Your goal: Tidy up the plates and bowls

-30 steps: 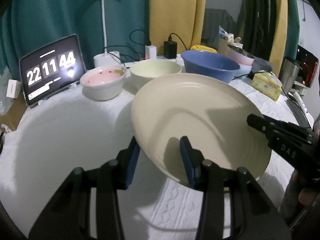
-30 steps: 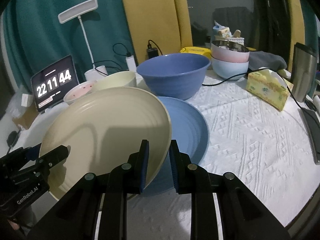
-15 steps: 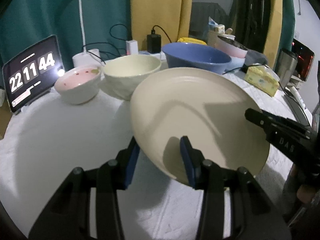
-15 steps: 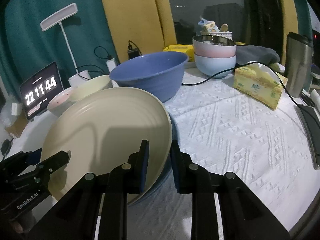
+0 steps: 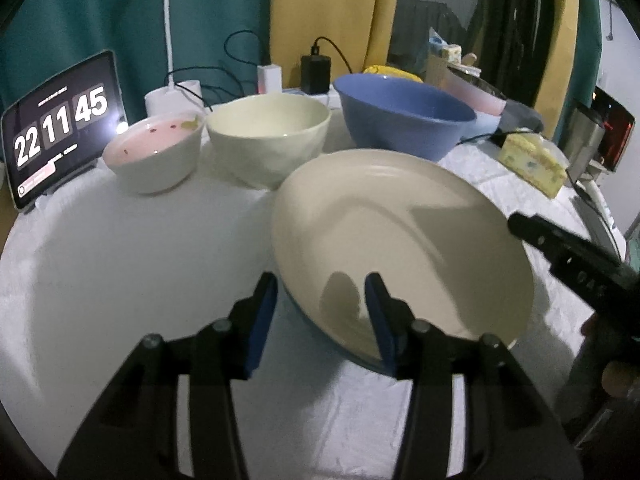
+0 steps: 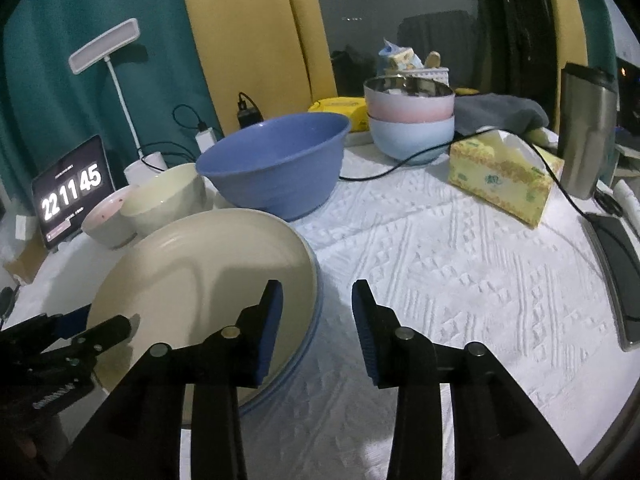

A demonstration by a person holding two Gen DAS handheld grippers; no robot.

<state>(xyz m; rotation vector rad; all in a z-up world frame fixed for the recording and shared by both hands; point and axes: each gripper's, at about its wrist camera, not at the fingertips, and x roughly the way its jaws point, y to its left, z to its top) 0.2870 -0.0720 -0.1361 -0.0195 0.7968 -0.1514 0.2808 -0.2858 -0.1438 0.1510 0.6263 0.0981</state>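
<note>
Cream plate (image 5: 400, 236), blue bowl (image 6: 276, 164), white embossed tablecloth (image 6: 460, 280), teal curtain (image 5: 80, 20)

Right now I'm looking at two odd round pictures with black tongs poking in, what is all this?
A person holds a pair of tongs in each hand, each carrying a wide-angle camera looking along its fingers. One picture is from the left tongs, the other from the right tongs. Both are open and hold nothing. On the white tablecloth a cream plate lies on a blue plate. Behind stand a pink bowl, a cream bowl and a big blue bowl.
</note>
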